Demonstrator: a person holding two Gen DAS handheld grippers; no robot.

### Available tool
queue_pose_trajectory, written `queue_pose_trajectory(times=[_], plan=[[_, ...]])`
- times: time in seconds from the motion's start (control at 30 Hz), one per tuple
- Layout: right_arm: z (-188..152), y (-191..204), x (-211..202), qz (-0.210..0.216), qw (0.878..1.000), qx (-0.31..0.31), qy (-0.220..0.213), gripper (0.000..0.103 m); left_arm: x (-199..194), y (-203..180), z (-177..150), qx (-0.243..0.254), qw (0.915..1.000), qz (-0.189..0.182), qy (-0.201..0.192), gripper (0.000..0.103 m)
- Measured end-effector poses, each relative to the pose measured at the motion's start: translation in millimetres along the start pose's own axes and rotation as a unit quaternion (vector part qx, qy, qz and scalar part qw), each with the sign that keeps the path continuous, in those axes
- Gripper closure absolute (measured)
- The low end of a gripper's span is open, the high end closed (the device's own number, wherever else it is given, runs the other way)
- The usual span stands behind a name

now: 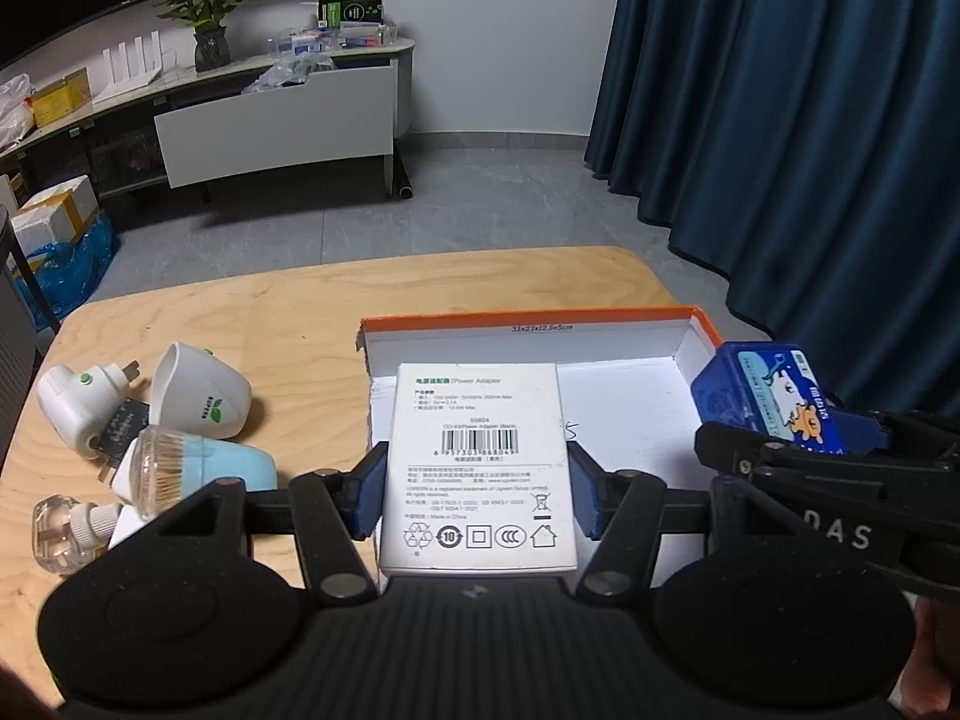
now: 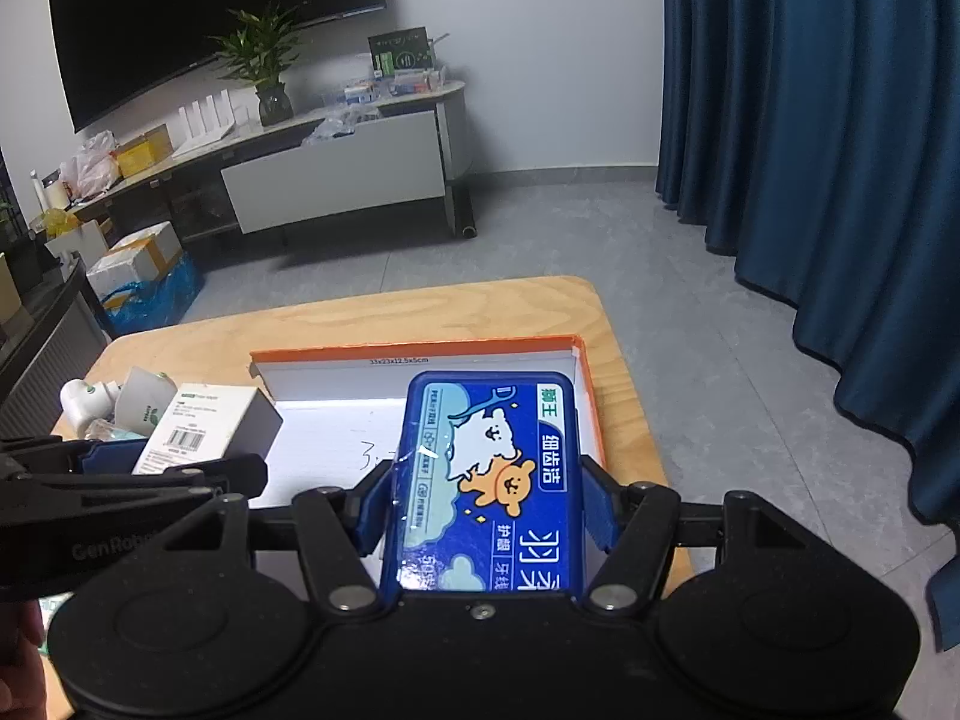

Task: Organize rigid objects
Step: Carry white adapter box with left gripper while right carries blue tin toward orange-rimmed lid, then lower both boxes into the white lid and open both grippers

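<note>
My left gripper (image 1: 474, 489) is shut on a white power adapter box (image 1: 477, 468), held above the left part of an open orange-rimmed cardboard box (image 1: 528, 324) with a white inside. My right gripper (image 2: 487, 507) is shut on a blue dental floss case (image 2: 489, 480) with a cartoon bear, held above the right part of the same cardboard box (image 2: 414, 354). The blue case also shows in the left wrist view (image 1: 774, 396), and the white box shows in the right wrist view (image 2: 204, 426).
On the wooden table (image 1: 288, 312) left of the cardboard box lie a white plug-in device (image 1: 75, 399), a white cup on its side (image 1: 201, 393), a light blue bottle (image 1: 198, 471) and a clear refill bottle (image 1: 66, 531). A blue curtain (image 1: 810, 120) hangs at the right.
</note>
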State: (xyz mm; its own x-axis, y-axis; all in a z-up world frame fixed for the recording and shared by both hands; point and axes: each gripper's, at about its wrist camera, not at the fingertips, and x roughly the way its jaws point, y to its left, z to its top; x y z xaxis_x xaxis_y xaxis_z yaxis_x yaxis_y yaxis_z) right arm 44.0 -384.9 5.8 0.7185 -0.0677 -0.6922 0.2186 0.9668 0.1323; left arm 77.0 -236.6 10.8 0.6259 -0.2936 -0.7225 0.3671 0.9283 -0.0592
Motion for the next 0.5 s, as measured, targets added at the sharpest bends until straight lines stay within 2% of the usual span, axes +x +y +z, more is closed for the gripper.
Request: queue_pose_trajectory(times=[0.5], plan=[[21,2,45,0.004,1.0,-0.015,0.015,0.028,23,0,10,-0.008,0.9999,0.01,0.011,0.043]])
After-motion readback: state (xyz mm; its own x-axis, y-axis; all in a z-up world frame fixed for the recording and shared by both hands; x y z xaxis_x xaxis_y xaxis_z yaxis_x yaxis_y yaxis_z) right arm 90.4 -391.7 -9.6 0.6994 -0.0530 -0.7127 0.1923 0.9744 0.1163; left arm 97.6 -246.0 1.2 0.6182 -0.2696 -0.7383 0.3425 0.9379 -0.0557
